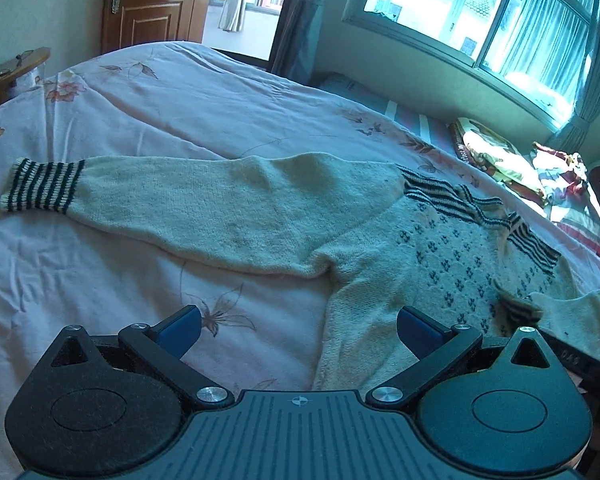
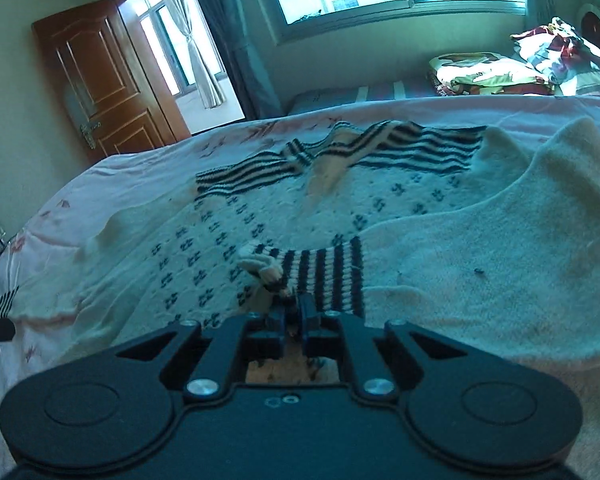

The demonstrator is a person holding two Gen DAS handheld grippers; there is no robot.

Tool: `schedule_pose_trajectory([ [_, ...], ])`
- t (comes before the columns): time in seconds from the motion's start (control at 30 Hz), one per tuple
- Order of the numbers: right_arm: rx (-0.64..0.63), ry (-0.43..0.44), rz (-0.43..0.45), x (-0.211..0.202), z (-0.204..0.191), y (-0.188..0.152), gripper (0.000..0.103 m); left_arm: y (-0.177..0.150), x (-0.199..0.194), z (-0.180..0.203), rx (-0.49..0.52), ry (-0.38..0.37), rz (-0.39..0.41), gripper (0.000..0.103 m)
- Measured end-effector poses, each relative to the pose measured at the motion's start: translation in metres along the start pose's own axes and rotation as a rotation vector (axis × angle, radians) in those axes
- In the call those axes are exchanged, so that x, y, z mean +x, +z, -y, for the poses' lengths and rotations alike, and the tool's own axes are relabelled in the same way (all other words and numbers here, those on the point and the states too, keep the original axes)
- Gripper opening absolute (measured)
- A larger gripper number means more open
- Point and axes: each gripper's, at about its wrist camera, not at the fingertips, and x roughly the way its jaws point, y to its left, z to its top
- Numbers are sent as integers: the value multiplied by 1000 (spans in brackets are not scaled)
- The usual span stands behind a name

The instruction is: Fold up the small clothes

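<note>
Bedspread left of sweater bare, passable; folded bedding piled at far right edge.

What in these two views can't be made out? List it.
- Sweater hem: left wrist view, hidden behind the left gripper.
- Right gripper grip on the striped cuff: right wrist view, pad contact masked by the fingers.
- Speck on the folded sleeve: too small.

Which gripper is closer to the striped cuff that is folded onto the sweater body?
Right. The right gripper is at that striped cuff, its jaws nearly closed on the cuff's edge. The left gripper is open, over the sweater's side edge, apart from the cuff.
</note>
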Motion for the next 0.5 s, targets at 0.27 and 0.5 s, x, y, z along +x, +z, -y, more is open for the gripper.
schedule_pose_trajectory([
  [0.27, 88, 22, 97, -58, 30, 1, 33, 10, 35, 76, -28, -293, -71, 67],
  [0.5, 245, -56, 149, -102, 83, -5, 33, -5, 97, 134, -120, -460, -251, 65],
])
